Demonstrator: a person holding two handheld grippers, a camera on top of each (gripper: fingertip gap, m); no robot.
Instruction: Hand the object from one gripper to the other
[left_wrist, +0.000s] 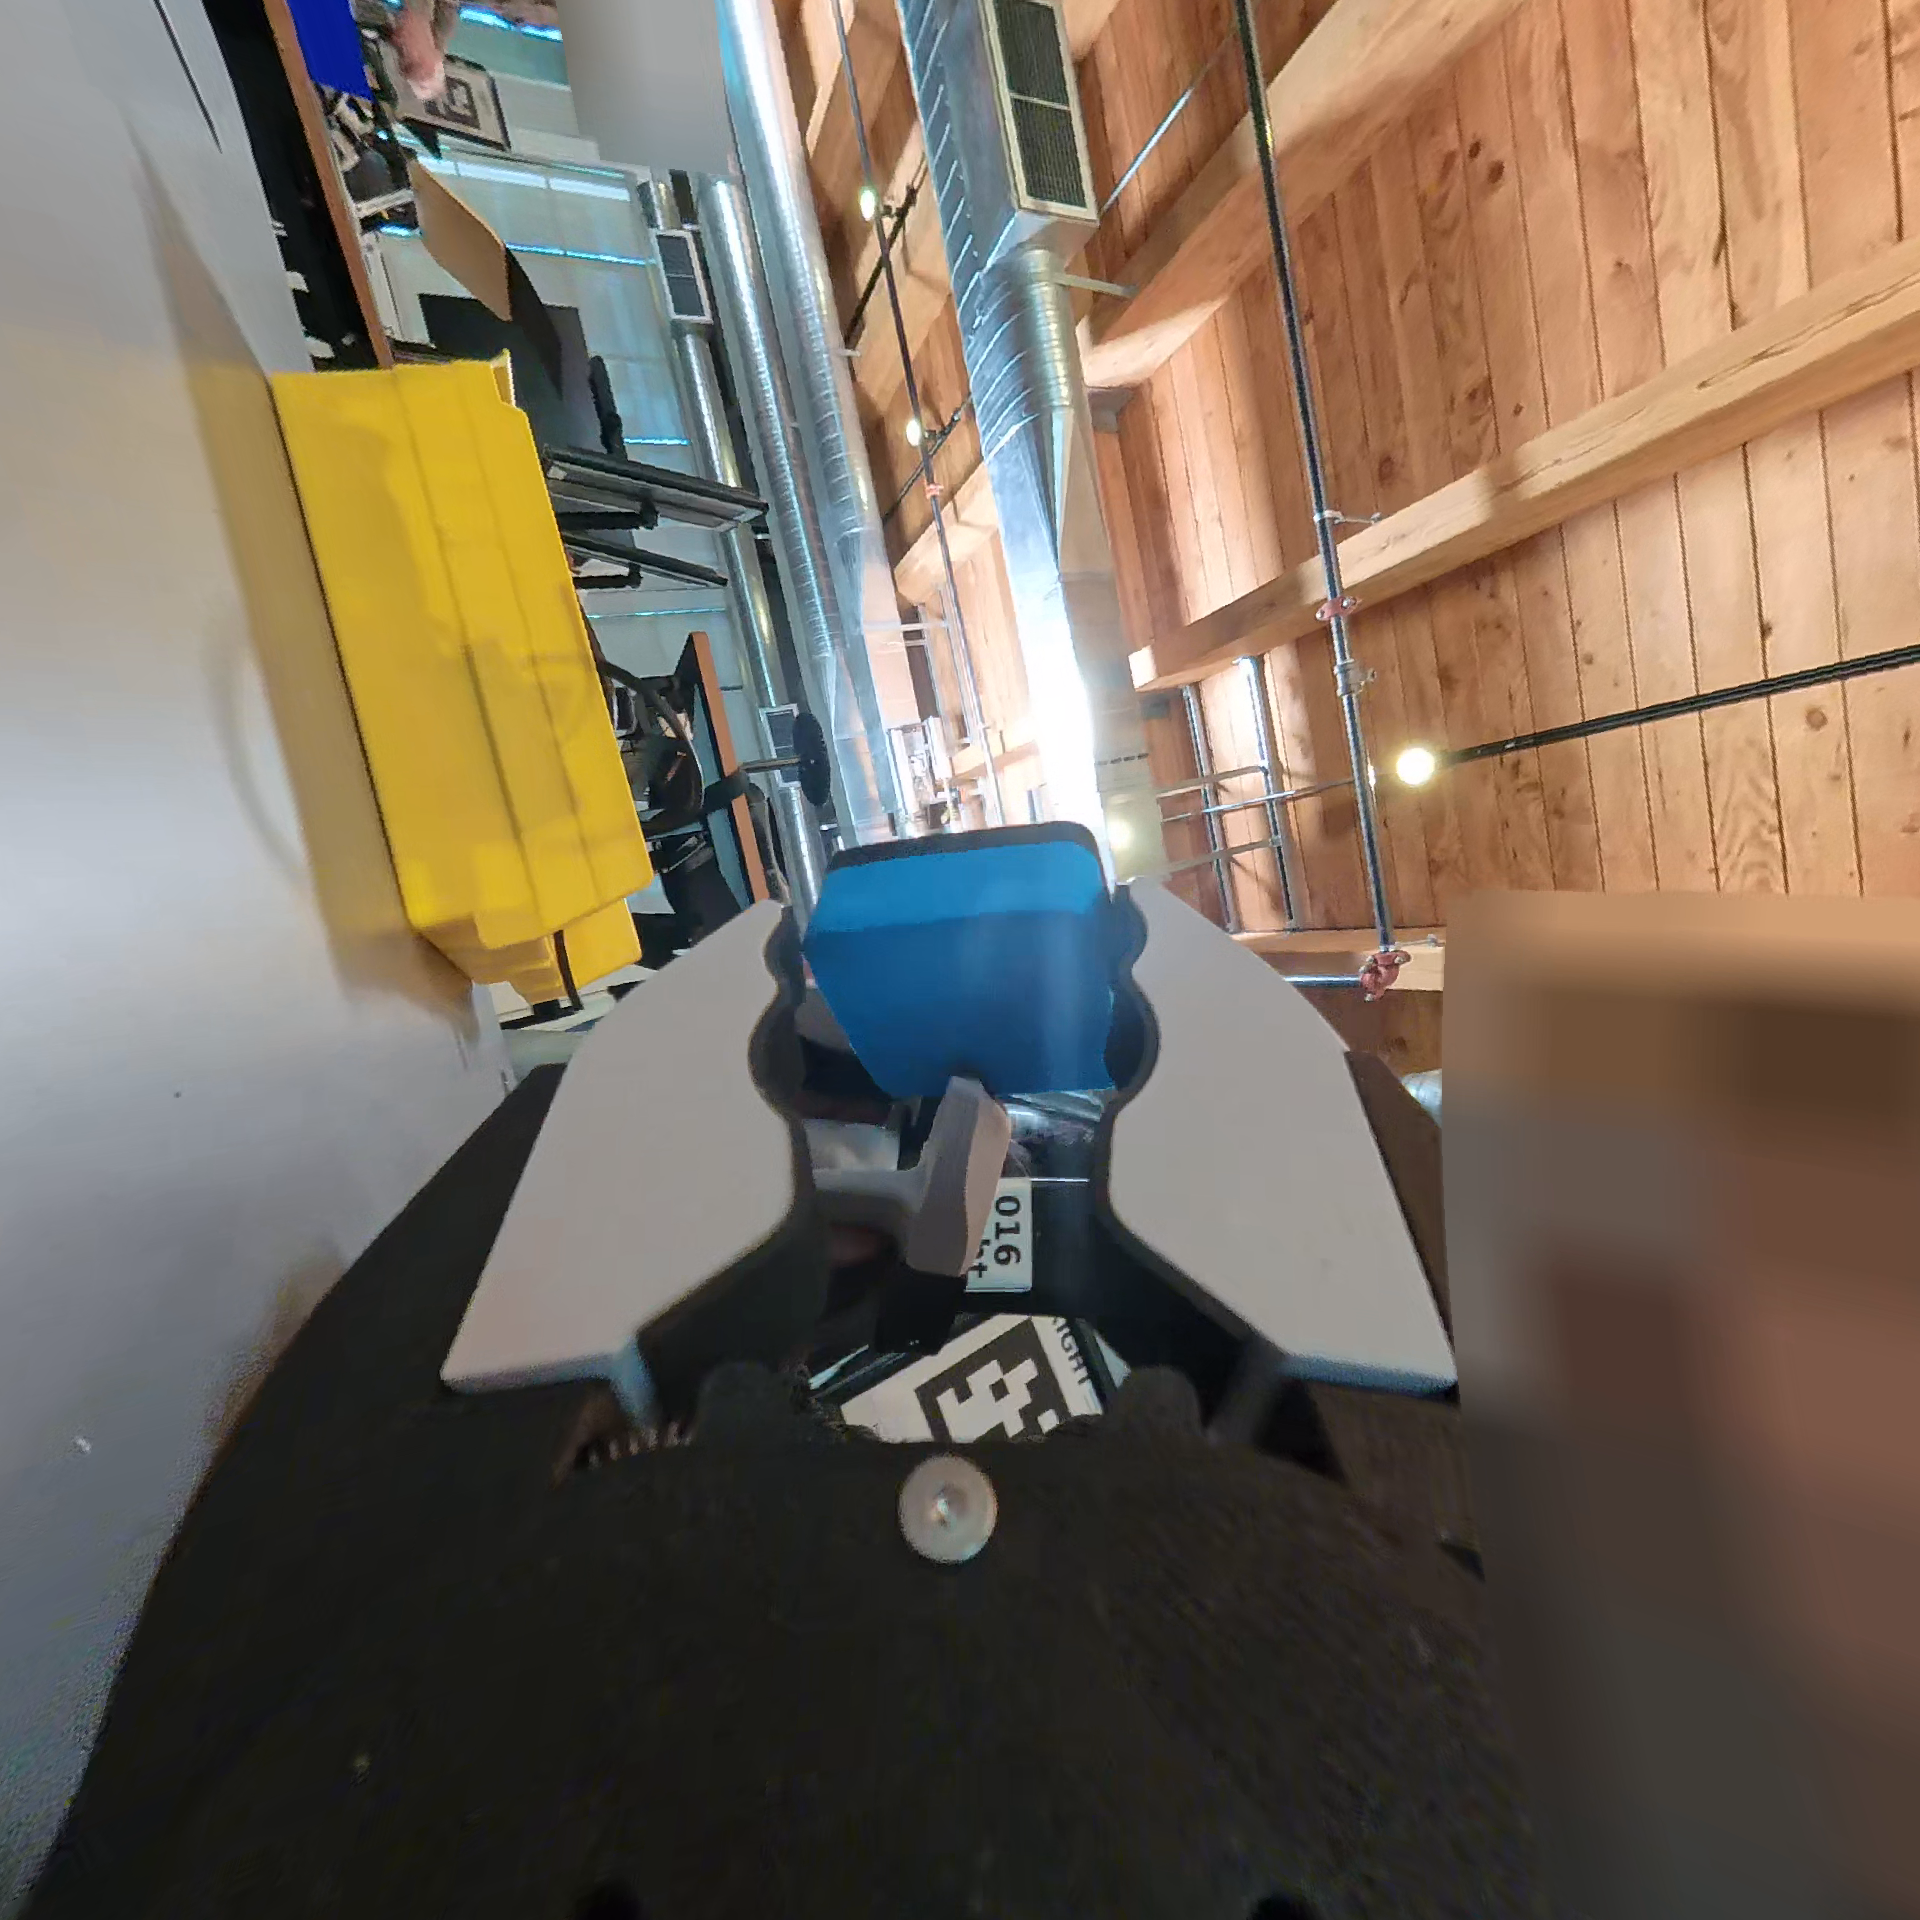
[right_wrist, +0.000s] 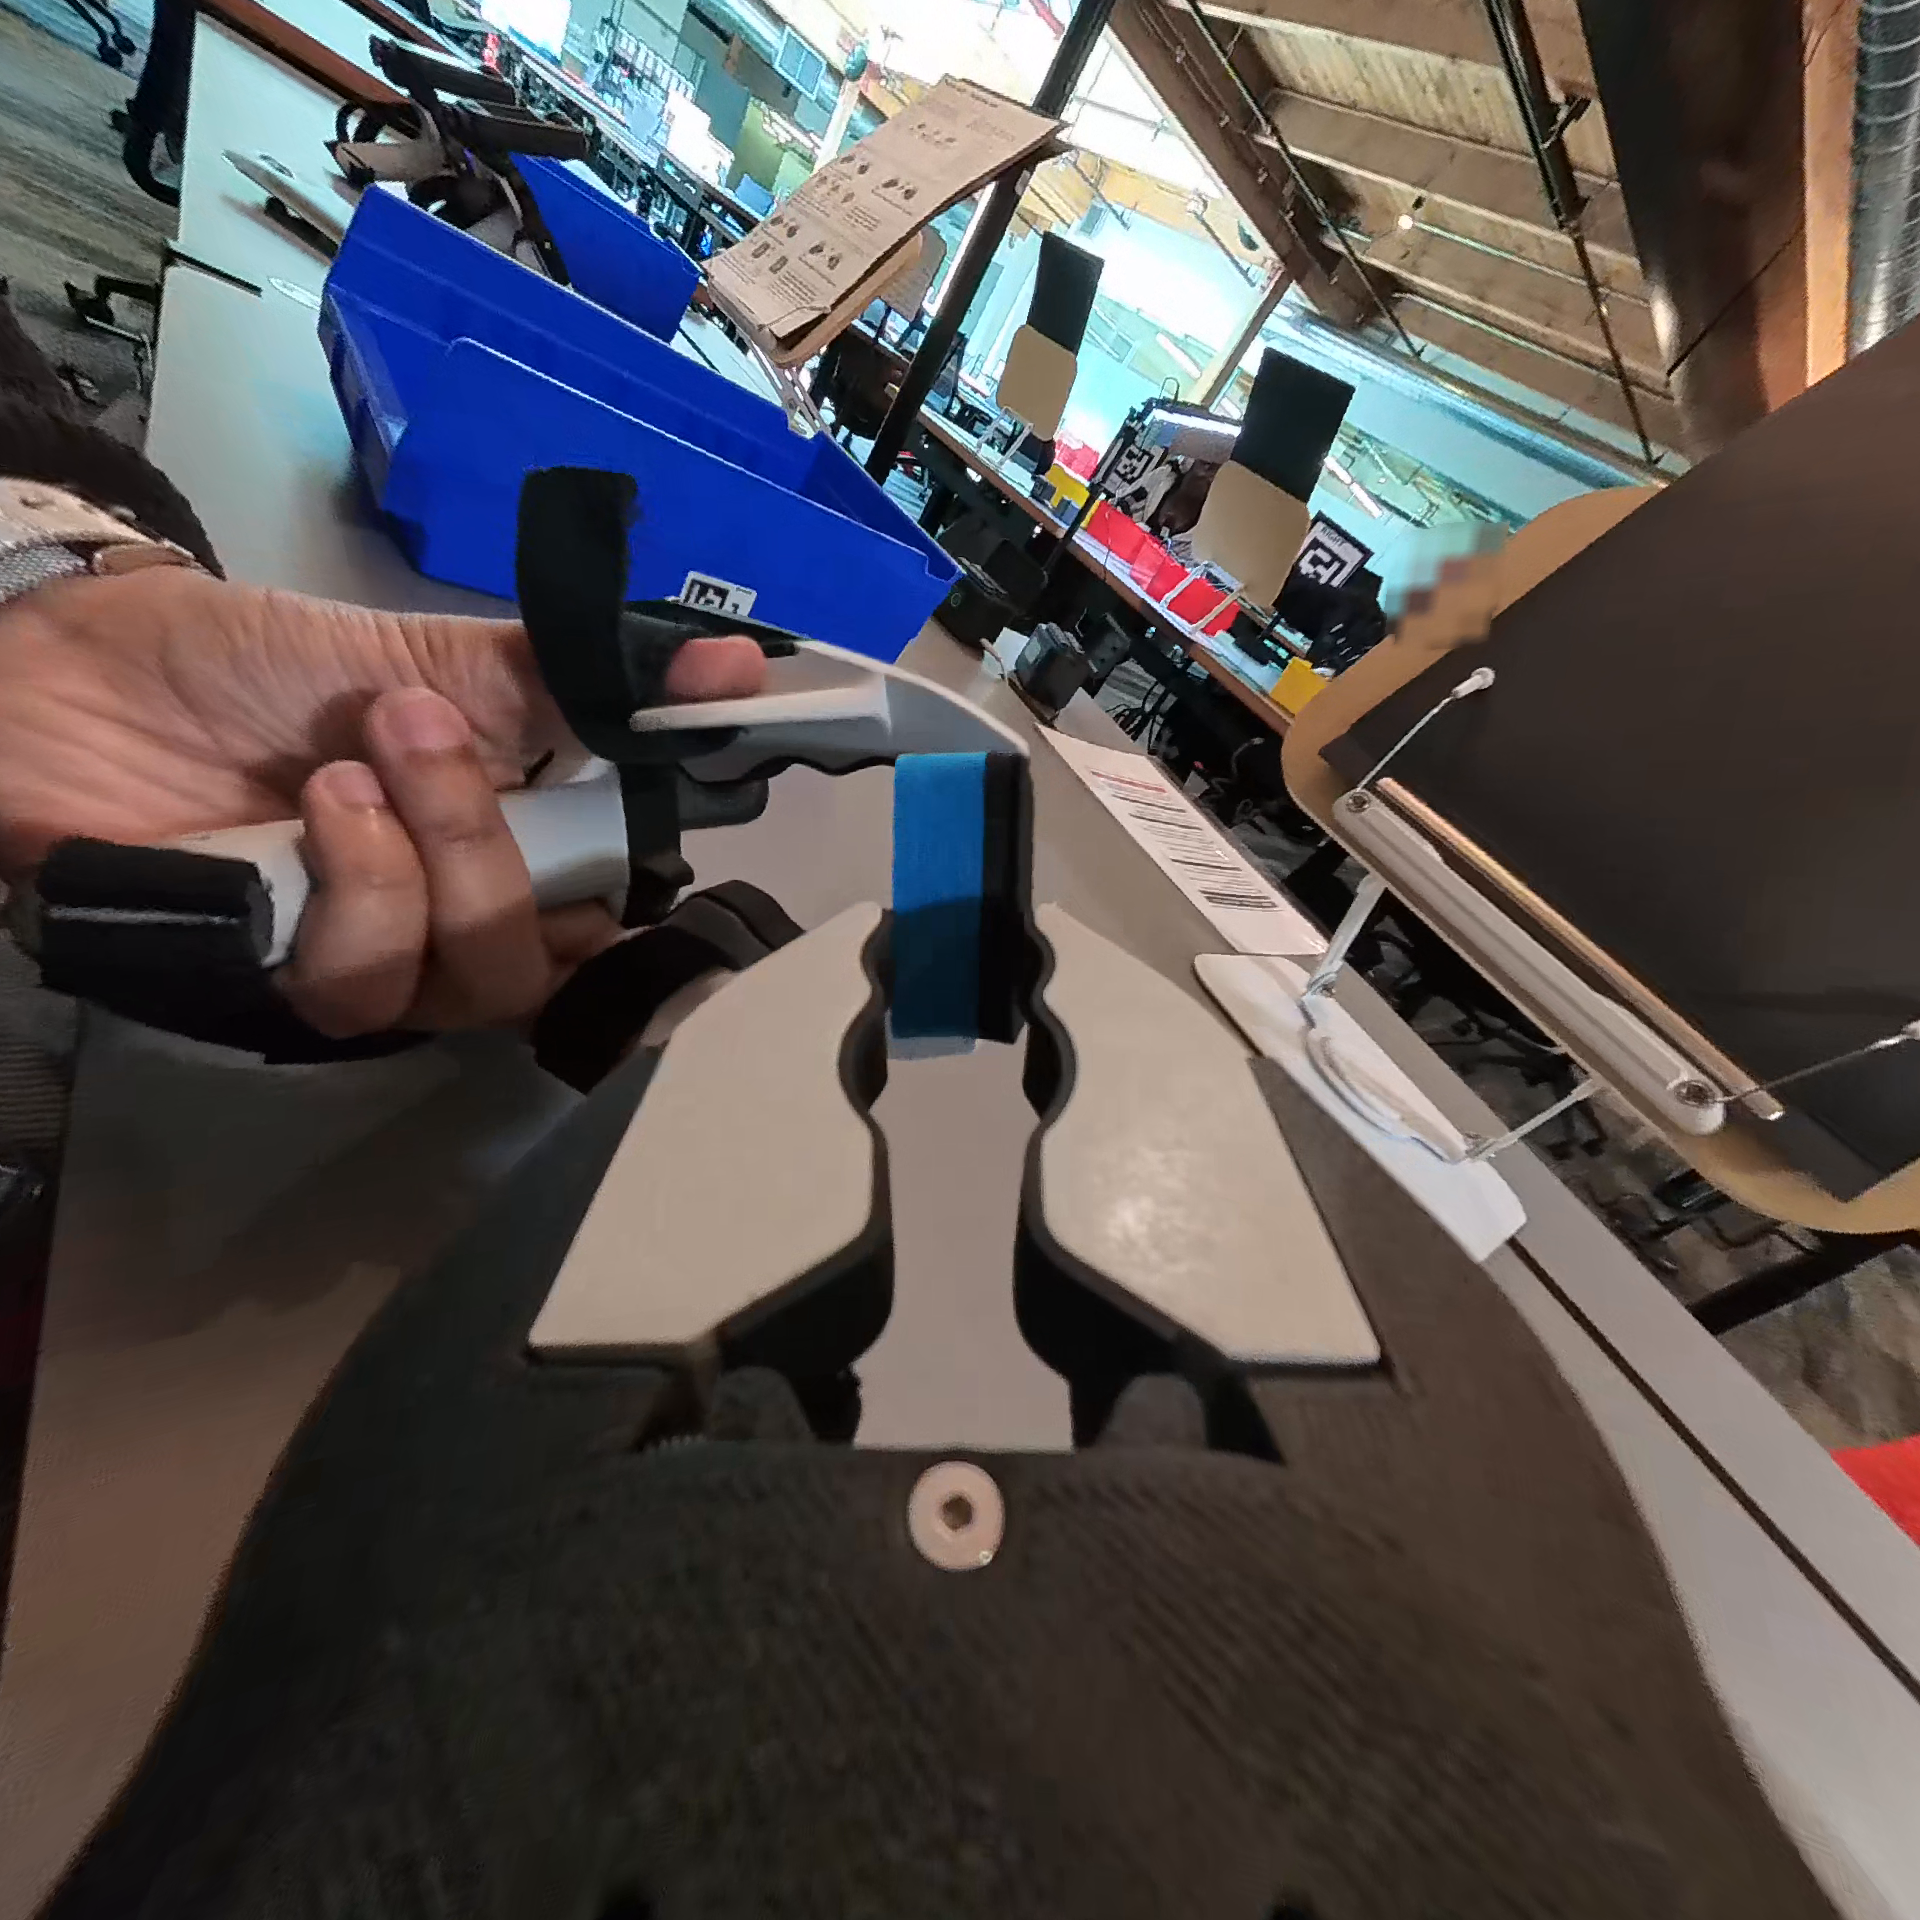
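Currently the object, a flat block (left_wrist: 961, 987) with a blue face and a black backing layer, sits between the fingertips of both grippers at once. In the left wrist view, the left gripper (left_wrist: 956, 935) has its grey fingers (left_wrist: 665, 1143) against the block's two side edges, with the broad blue face turned toward the camera; the jaws are closed on it. A grey finger of the other gripper (left_wrist: 956, 1174) shows just below the block.

In the right wrist view, the right gripper (right_wrist: 956, 987) brackets the block's lower end edge-on (blue layer on the left, black layer on the right). Its jaws stand narrowly parted around the block; whether the pads actually press on it cannot be told. The left gripper enters from the left of the right gripper, held in the person's hand (right_wrist: 312, 790), and one curved grey finger of it lies over the block's upper end.

Ahead and to the left of the right gripper, a blue bin (right_wrist: 623, 468) rests on the grey counter (right_wrist: 260, 1195). To the left of the left gripper stands a yellow bin (left_wrist: 468, 665).
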